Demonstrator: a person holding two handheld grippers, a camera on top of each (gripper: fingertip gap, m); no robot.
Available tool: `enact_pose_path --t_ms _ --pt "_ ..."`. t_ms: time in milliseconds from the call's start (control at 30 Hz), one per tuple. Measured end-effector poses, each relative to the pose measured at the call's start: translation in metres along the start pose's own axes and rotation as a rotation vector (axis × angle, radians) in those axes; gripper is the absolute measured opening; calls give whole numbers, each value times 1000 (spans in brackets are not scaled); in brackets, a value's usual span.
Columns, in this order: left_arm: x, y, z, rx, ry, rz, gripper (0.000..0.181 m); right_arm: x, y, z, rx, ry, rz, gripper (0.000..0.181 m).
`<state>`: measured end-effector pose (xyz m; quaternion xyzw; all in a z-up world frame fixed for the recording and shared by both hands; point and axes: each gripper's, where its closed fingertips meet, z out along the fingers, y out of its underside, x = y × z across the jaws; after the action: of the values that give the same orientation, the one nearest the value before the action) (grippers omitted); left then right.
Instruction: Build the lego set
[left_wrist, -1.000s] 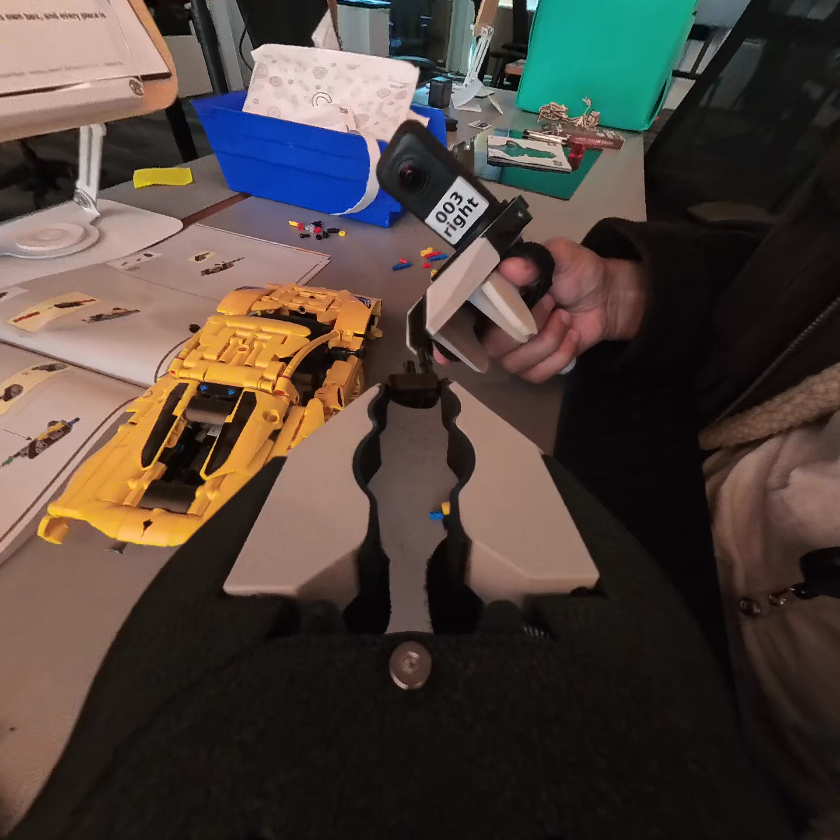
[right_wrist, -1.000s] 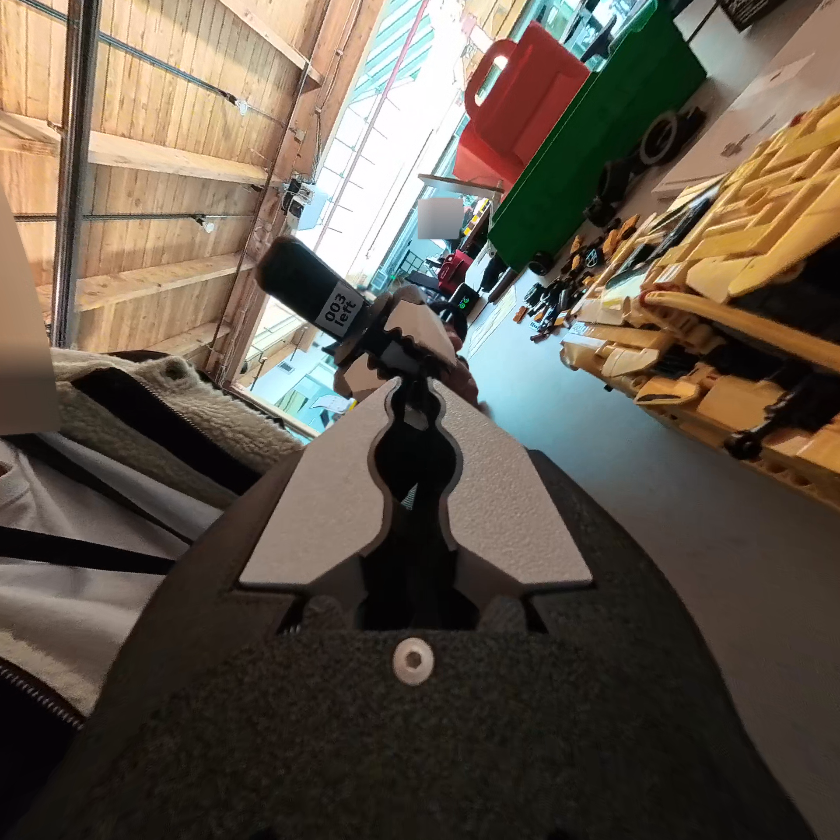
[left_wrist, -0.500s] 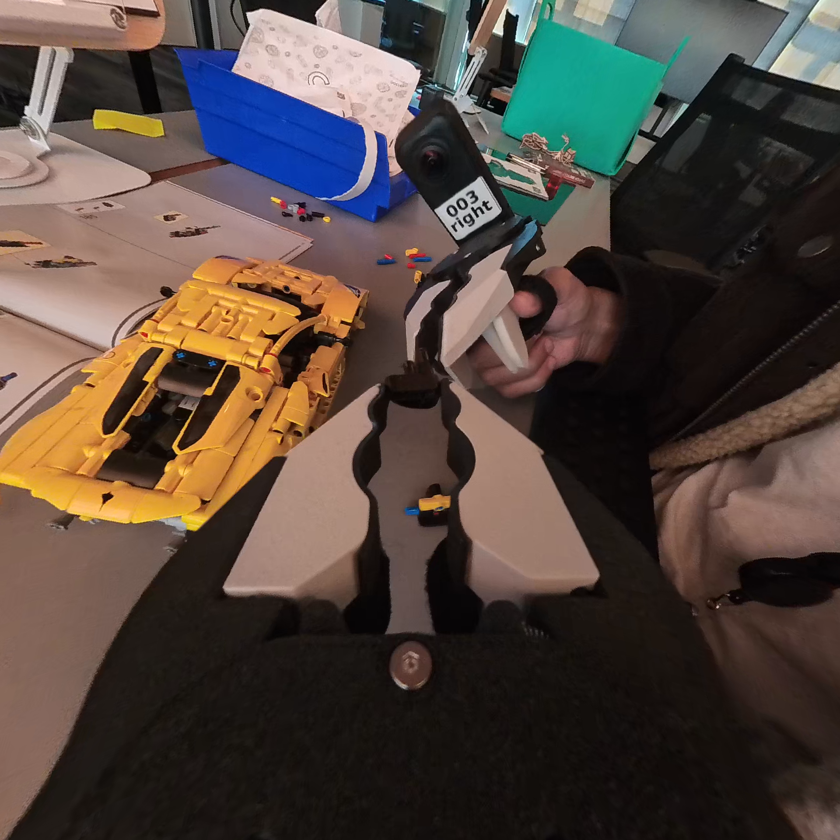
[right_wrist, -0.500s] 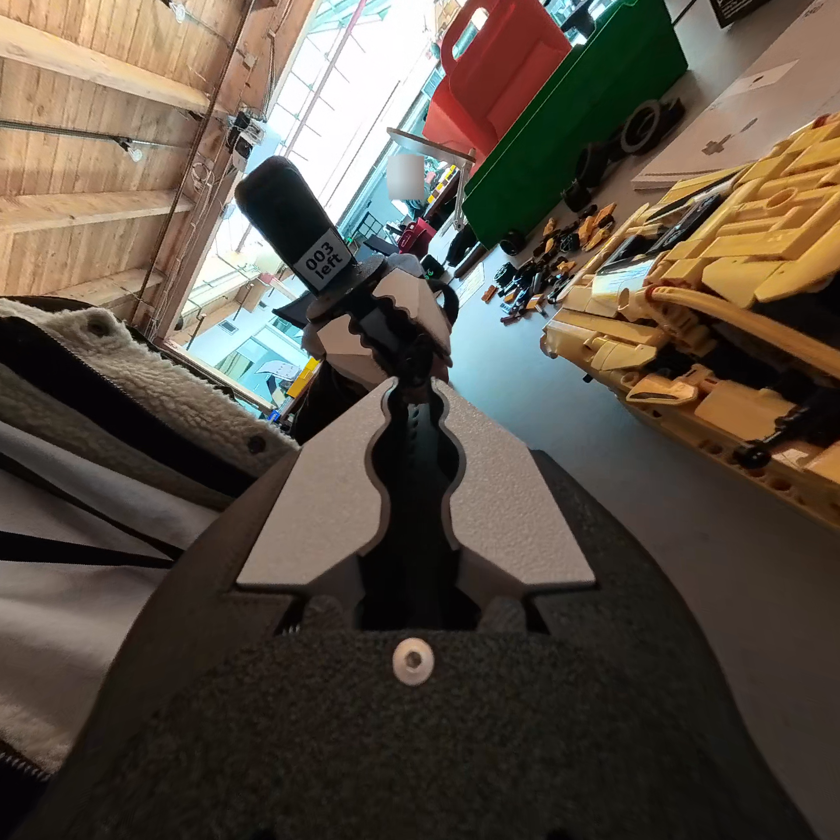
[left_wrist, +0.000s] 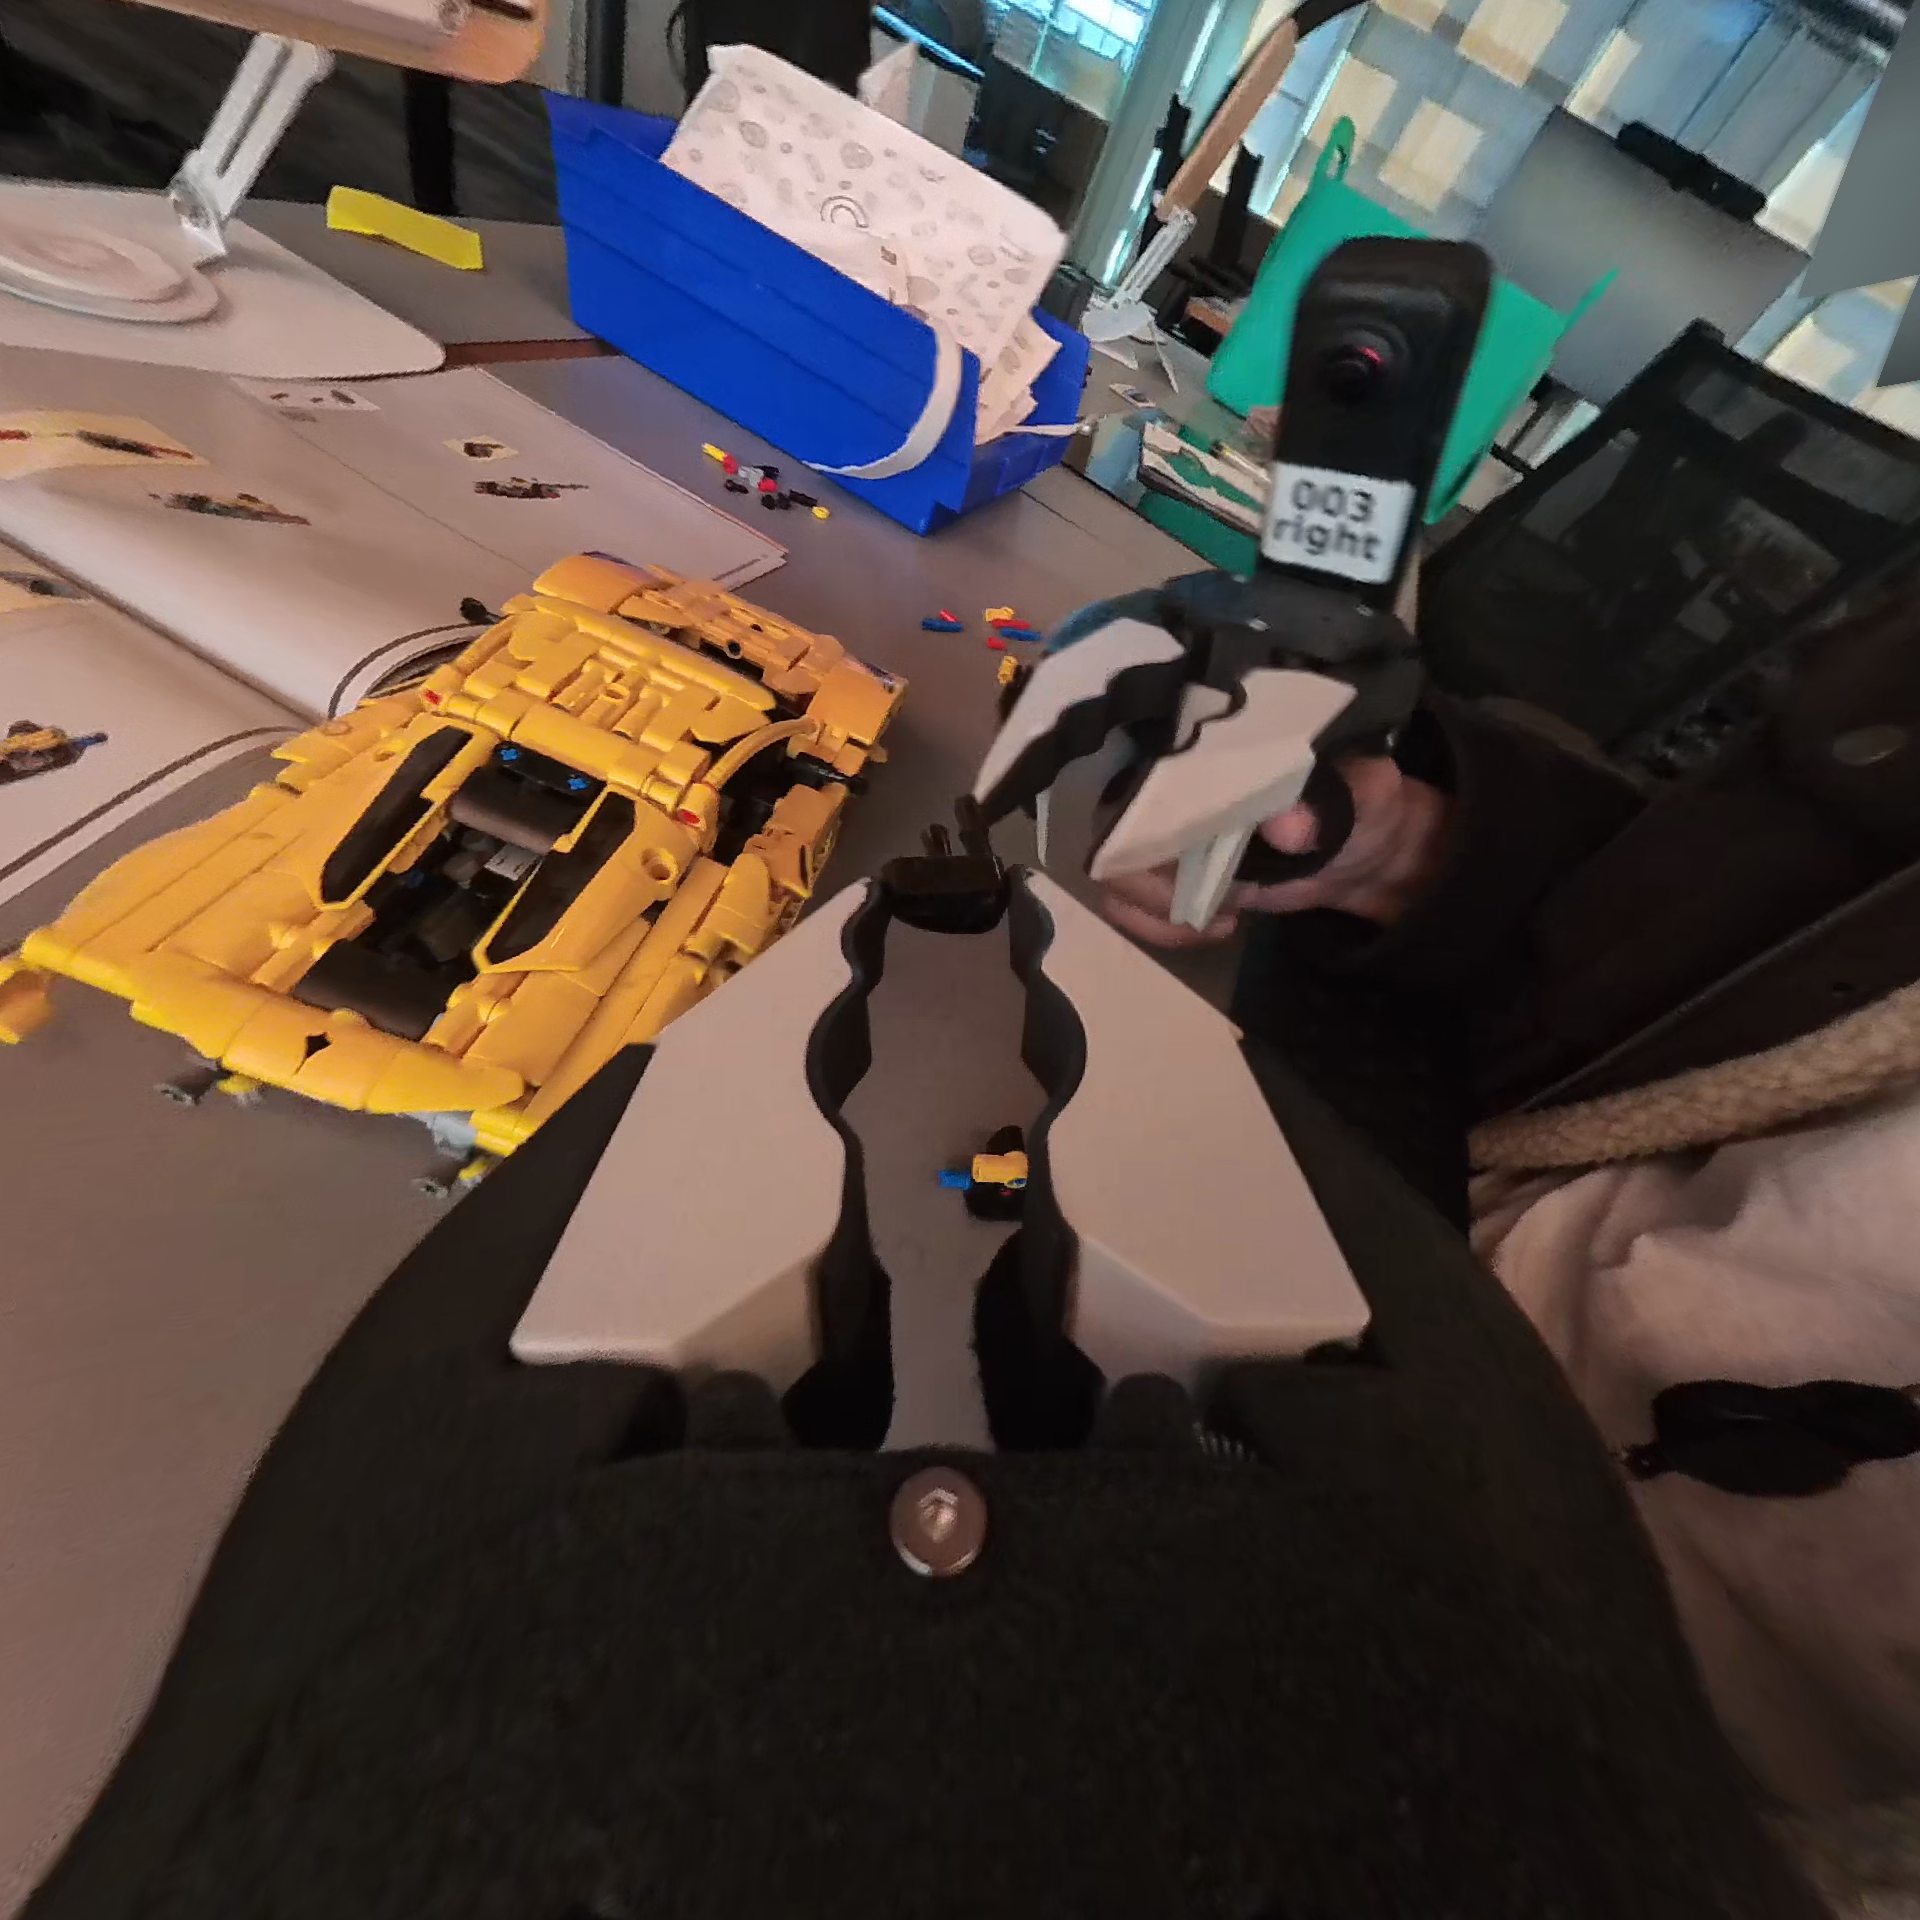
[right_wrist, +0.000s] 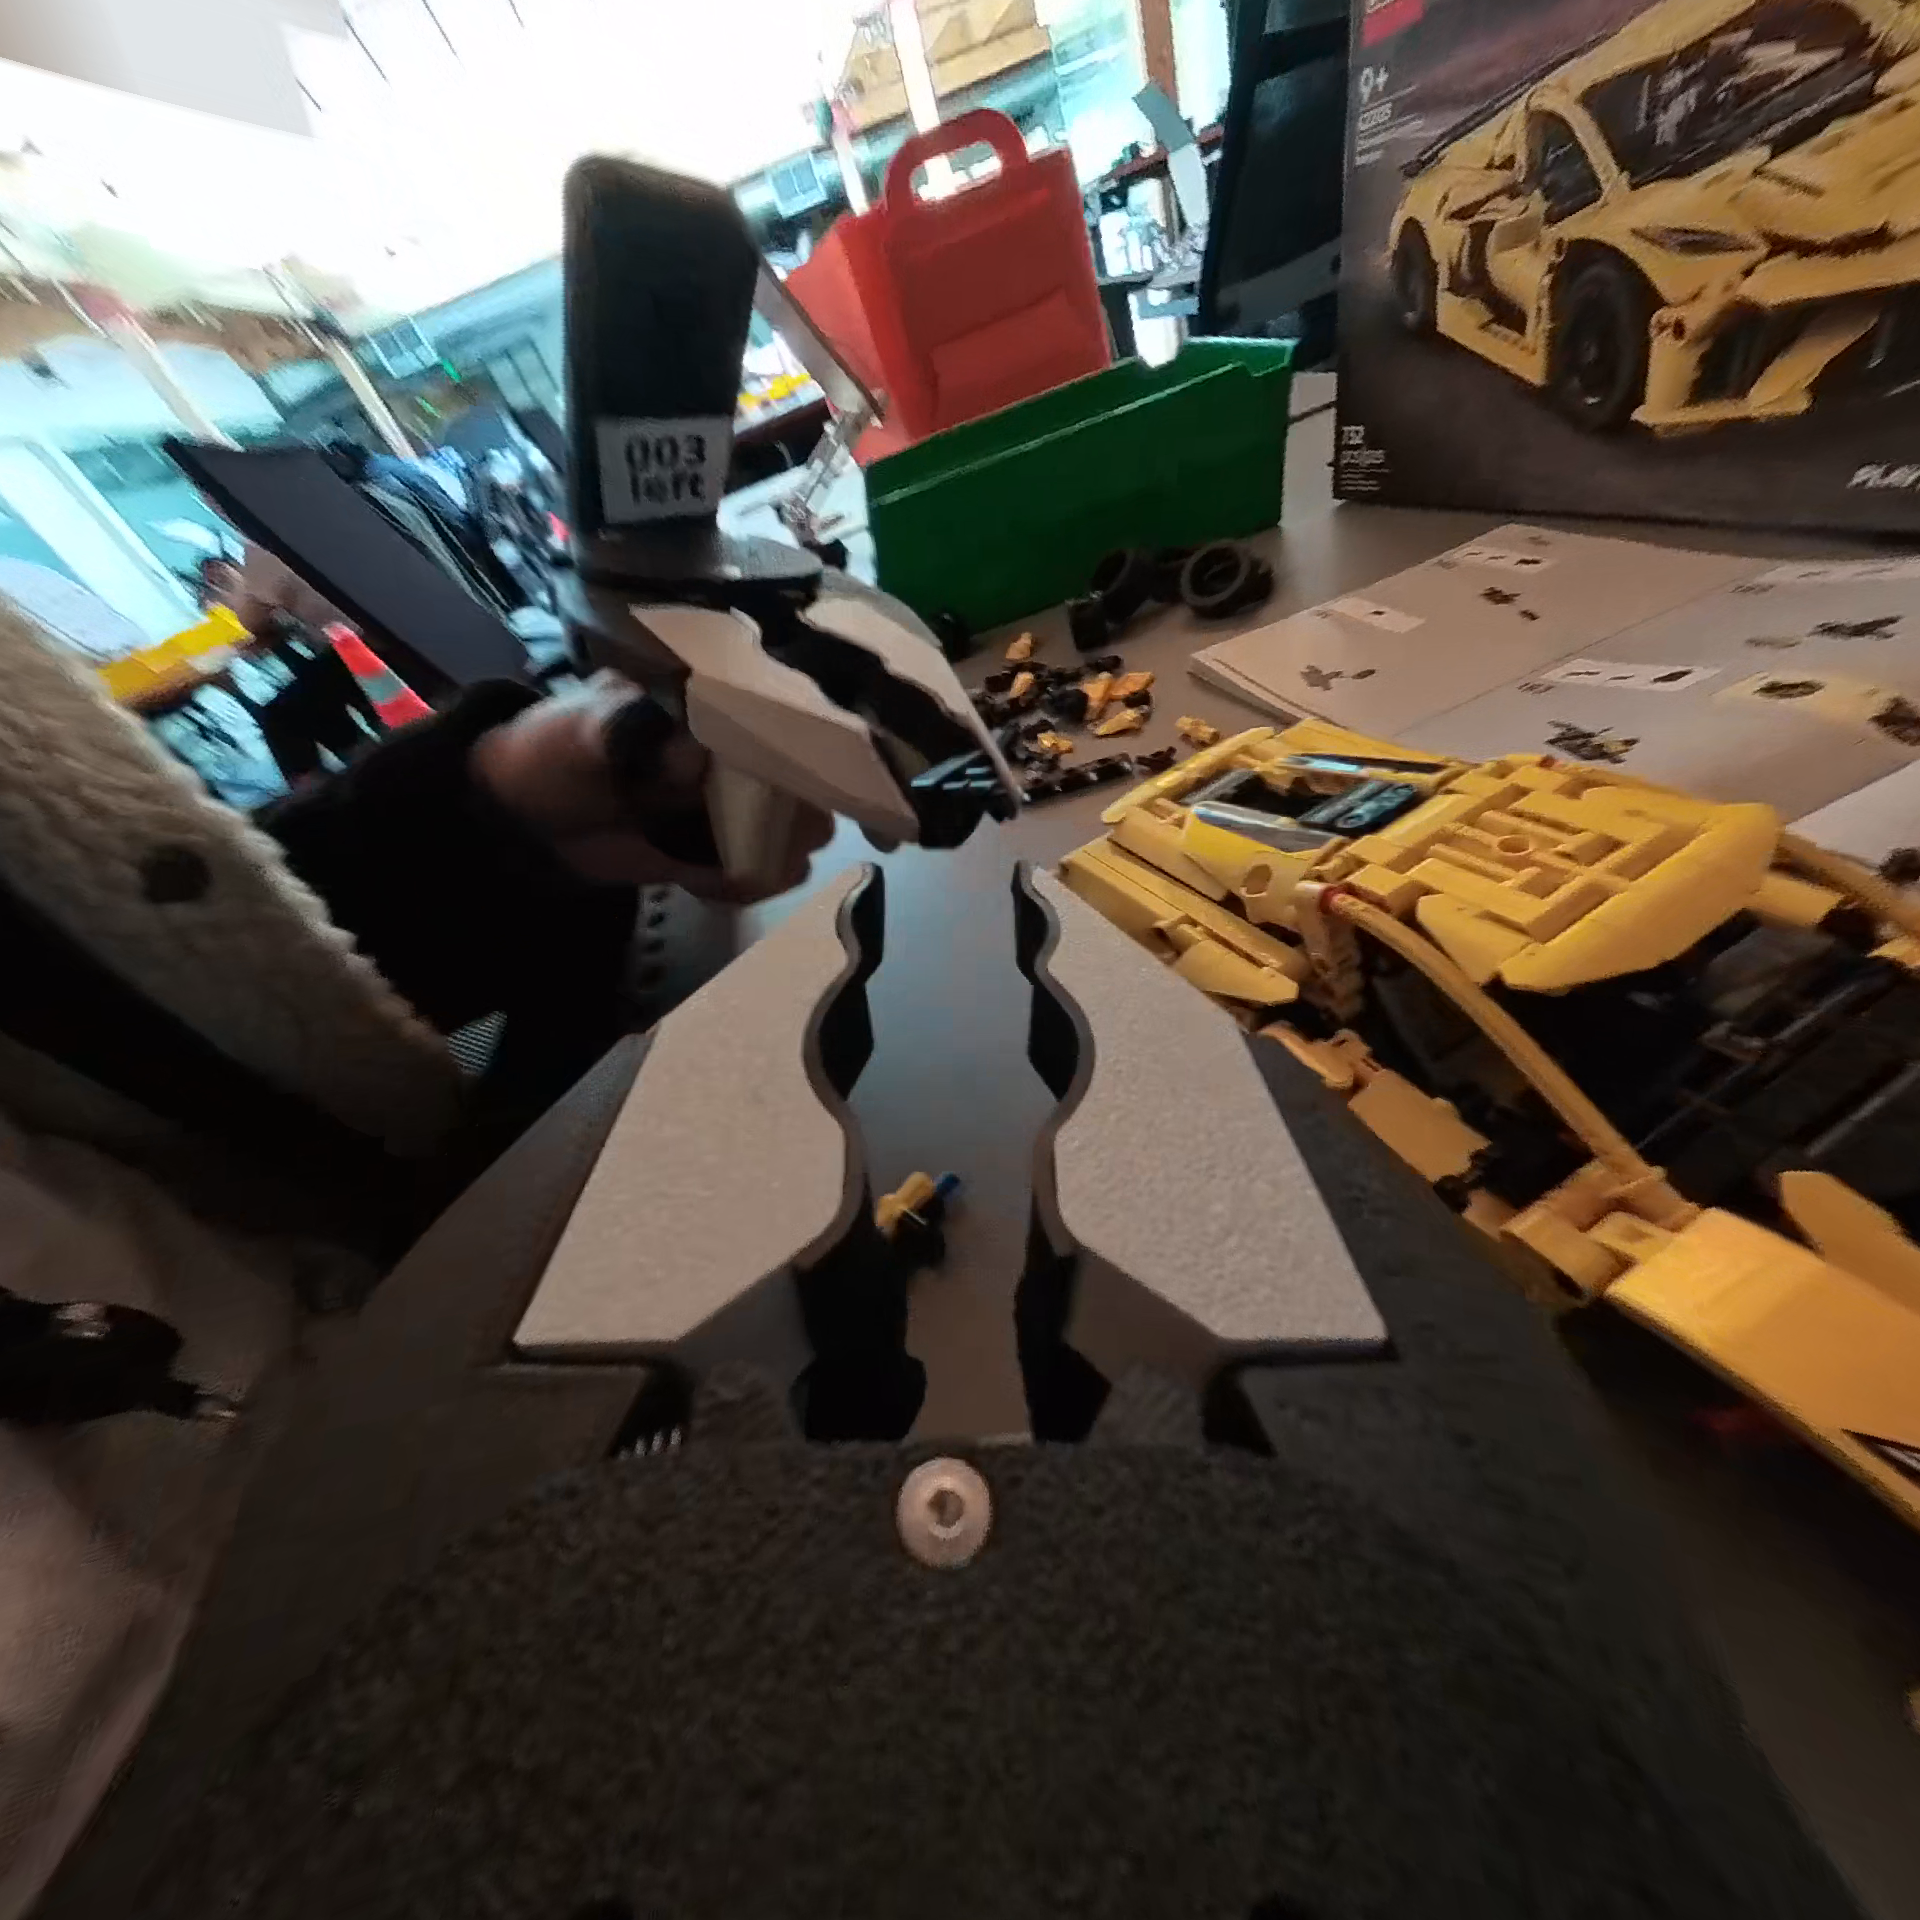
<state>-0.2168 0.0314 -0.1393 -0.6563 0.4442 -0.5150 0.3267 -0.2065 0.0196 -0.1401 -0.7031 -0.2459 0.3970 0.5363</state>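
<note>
Between the left tongs (left_wrist: 948, 883), a small black piece (left_wrist: 945, 881) sits pinched at the very tips: light, rigid, easy to flick loose. Right tongs (right_wrist: 945, 883) hang apart, empty. Just beyond on the tabletop (left_wrist: 135, 1299), the yellow car (left_wrist: 488, 842) looks stiff but snap-fit, best held by its solid sides.

Yellow lego car (right_wrist: 1558, 987) runs off right edge in right wrist view, front end hidden. Set box (right_wrist: 1631, 249) cut off top and right. Loose black and yellow pieces (right_wrist: 1060, 707) too small and blurred to sort. Instruction booklet (left_wrist: 260, 520) cut off at left edge in left wrist view. Black piece (left_wrist: 945, 883) partly hidden by left gripper (left_wrist: 948, 888) jaws, shape unclear.
</note>
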Motion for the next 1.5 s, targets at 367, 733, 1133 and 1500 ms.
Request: enact_pose_path --t_ms 367,733,1133,1500 --pt "5 -17 8 175 152 -413 23 -3 -7 11 28 151 -256 16" --pt "10 -14 14 182 197 -485 23 5 -12 5 50 214 -286 14" --pt "20 -8 13 101 243 -465 24 -3 -9 4 37 172 -347 9" --pt "34 -17 -1 207 278 -228 28 -21 -38 -11 237 -294 407 6"
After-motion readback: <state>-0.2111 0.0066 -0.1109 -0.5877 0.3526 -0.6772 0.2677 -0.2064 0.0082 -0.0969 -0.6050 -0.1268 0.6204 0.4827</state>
